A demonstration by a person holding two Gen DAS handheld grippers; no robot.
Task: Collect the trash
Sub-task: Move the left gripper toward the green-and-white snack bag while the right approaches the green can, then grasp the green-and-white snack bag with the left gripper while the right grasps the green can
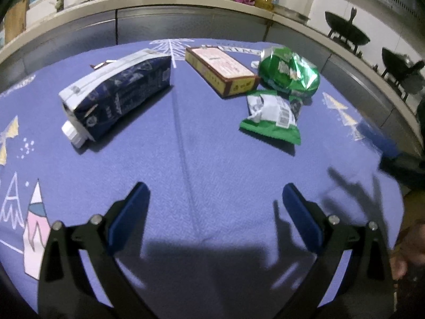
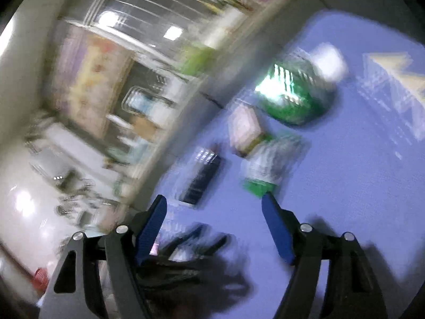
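The trash lies on the blue table [image 1: 202, 143]: a dark blue carton [image 1: 117, 90] on its side, a flat box [image 1: 220, 69], a shiny green bag [image 1: 289, 71] and a small green packet [image 1: 273, 117] just beside it. The left gripper [image 1: 212, 199] and right gripper [image 2: 213, 210] hang above, jaws wide apart, holding nothing.

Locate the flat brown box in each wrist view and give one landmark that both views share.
Left wrist: the box lies upper centre on the blue cloth, right of the dark carton.
Right wrist: the box is blurred, centre right, tilted, just above the white-and-green packet.
Shared landmark: the shiny green bag, right beside the box in both views.
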